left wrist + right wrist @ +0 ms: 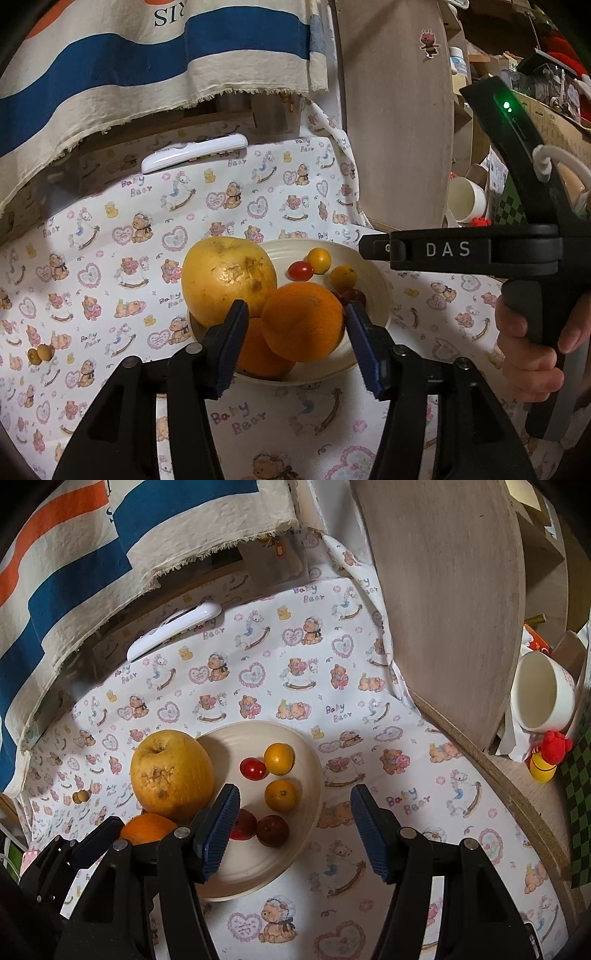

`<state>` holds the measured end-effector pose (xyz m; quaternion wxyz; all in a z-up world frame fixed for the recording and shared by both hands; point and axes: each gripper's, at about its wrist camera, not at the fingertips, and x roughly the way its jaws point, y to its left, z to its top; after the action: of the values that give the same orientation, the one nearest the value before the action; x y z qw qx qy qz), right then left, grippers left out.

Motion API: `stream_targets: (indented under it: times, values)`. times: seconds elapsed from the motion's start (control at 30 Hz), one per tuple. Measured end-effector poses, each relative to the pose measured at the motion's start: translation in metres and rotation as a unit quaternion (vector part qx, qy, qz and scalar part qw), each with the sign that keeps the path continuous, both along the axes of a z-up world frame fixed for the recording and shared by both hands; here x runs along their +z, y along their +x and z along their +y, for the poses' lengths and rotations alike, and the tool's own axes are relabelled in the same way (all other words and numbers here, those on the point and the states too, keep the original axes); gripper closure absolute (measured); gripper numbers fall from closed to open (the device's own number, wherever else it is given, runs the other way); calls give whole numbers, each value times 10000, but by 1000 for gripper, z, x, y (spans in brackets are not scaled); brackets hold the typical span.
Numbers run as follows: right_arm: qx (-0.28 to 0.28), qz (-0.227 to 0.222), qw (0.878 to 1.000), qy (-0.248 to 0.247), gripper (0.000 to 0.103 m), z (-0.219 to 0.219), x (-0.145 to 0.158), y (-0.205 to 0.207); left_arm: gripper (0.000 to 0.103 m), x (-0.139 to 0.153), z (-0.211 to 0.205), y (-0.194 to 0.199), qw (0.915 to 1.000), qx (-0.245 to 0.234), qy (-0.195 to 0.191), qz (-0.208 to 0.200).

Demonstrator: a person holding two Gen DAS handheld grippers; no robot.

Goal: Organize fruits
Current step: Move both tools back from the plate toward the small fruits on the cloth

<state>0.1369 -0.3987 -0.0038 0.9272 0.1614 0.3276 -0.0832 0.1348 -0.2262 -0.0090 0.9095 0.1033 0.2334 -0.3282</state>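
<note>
A cream plate (380, 291) on the bear-print cloth holds a big yellow fruit (227, 278), two oranges and several small red and yellow tomatoes (318, 259). My left gripper (295, 308) straddles the upper orange (303, 332). Its right pad sits at the skin, its left pad stands apart, so the jaws are open. The second orange (258, 354) lies beneath. My right gripper (294, 793) hovers open over the plate's (258, 878) right side with nothing gripped. It also shows side-on as the right gripper (373, 249), held by a hand (528, 347). Two small brown fruits (81, 796) lie on the cloth at left.
A white remote (194, 153) lies at the back of the cloth under a hanging striped towel (110, 66). A round wooden board (443, 590) leans at the right. Beyond it stand a white cup (543, 694) and a red-and-yellow toy (550, 755).
</note>
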Motion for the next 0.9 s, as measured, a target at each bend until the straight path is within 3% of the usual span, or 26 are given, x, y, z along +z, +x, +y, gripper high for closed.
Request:
stream_targets:
  times: [0.4,0.53,0.9]
  values:
    - [-1,1,10000,0,39,1,0,0,47,2,19,9,9993,318,-165,55]
    - [3,-30,10000,-54,39,2,0,0,47,9,28,4,9984,429,-333,-152]
    - [-21,-204,9968,-776,39,19,7,-3,47,36,50,-21,9910,677,-676,-940]
